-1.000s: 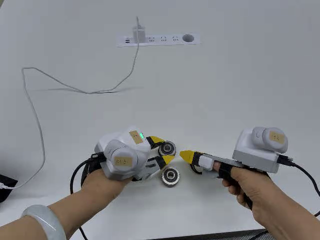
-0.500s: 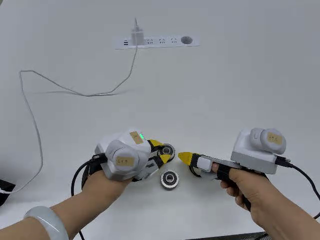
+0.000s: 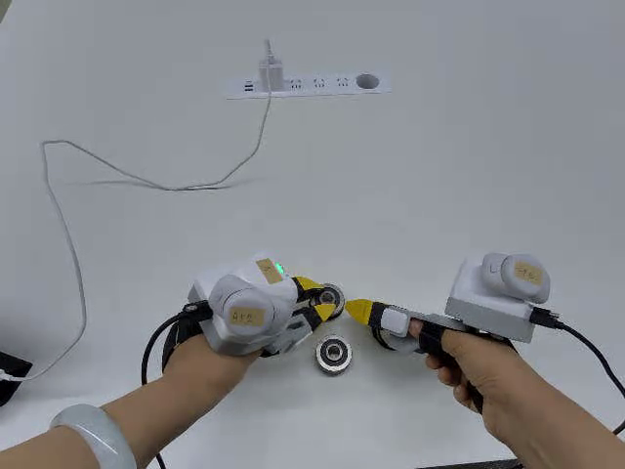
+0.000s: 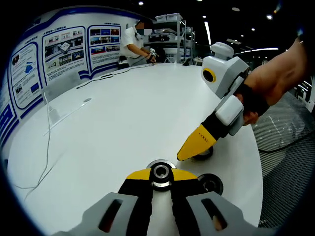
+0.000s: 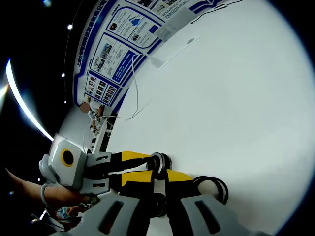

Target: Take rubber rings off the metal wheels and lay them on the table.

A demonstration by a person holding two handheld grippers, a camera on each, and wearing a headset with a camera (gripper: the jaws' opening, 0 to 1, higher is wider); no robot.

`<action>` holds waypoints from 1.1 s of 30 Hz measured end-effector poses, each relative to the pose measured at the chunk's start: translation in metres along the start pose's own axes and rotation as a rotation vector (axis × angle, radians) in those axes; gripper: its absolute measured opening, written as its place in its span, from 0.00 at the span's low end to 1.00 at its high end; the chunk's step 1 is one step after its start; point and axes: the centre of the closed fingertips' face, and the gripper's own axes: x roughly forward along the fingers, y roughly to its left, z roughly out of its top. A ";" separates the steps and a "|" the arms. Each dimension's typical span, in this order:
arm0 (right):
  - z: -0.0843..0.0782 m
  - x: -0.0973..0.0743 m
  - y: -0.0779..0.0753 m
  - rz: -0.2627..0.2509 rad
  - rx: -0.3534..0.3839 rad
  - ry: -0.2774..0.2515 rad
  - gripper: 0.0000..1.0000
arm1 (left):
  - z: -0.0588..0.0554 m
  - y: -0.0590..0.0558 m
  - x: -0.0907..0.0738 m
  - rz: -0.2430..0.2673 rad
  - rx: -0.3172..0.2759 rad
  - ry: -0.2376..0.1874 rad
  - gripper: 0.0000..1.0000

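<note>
My left gripper (image 3: 319, 298) is shut on a small metal wheel (image 3: 330, 296), held just above the white table; its own view has the wheel (image 4: 161, 172) pinched between the yellow tips. My right gripper (image 3: 355, 310) is shut, and its tip points at that wheel from the right, a short gap away. A black rubber ring (image 4: 203, 155) lies on the table under the right gripper's tip, and it lies to the right of the jaws as the ring (image 5: 211, 189) in the right gripper view. A second wheel (image 3: 333, 354) lies flat on the table in front of both grippers.
A white power strip (image 3: 308, 84) with a plugged charger sits at the far side. Its thin cable (image 3: 59, 195) loops across the left of the table. Black gripper cables trail near the front edge on both sides.
The right gripper's tip has crept a little left, closer to the held wheel. The left gripper has kept its grip, and the loose wheel has not moved.
</note>
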 end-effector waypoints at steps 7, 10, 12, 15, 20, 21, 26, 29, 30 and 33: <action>-0.001 0.004 -0.002 0.003 0.023 0.006 0.13 | 0.000 0.000 0.000 -0.003 -0.002 -0.002 0.14; -0.002 0.006 -0.002 0.004 0.031 0.007 0.14 | 0.000 0.000 0.000 -0.003 -0.003 -0.003 0.14; -0.002 0.006 -0.002 0.006 0.036 0.005 0.15 | 0.000 0.000 0.000 -0.002 -0.005 -0.003 0.14; -0.002 0.008 -0.001 0.008 0.039 0.006 0.16 | 0.000 0.000 0.000 -0.001 -0.005 -0.001 0.14; -0.002 0.010 -0.001 0.008 0.051 0.002 0.16 | 0.000 0.000 0.000 0.000 -0.005 0.000 0.13; -0.002 0.010 -0.002 0.009 0.053 0.002 0.16 | 0.000 0.000 0.000 0.001 -0.005 0.001 0.13; -0.002 0.012 -0.003 0.015 0.073 -0.001 0.17 | 0.000 -0.001 0.000 0.002 -0.008 -0.001 0.13; -0.002 0.013 -0.004 0.017 0.085 -0.005 0.17 | 0.000 -0.001 0.000 0.001 -0.007 -0.001 0.13; -0.001 0.014 -0.004 0.019 0.090 -0.006 0.17 | 0.000 -0.001 0.000 0.001 -0.007 -0.001 0.13; -0.001 0.015 -0.005 0.026 0.104 -0.009 0.17 | 0.000 -0.001 0.000 0.001 -0.008 -0.002 0.13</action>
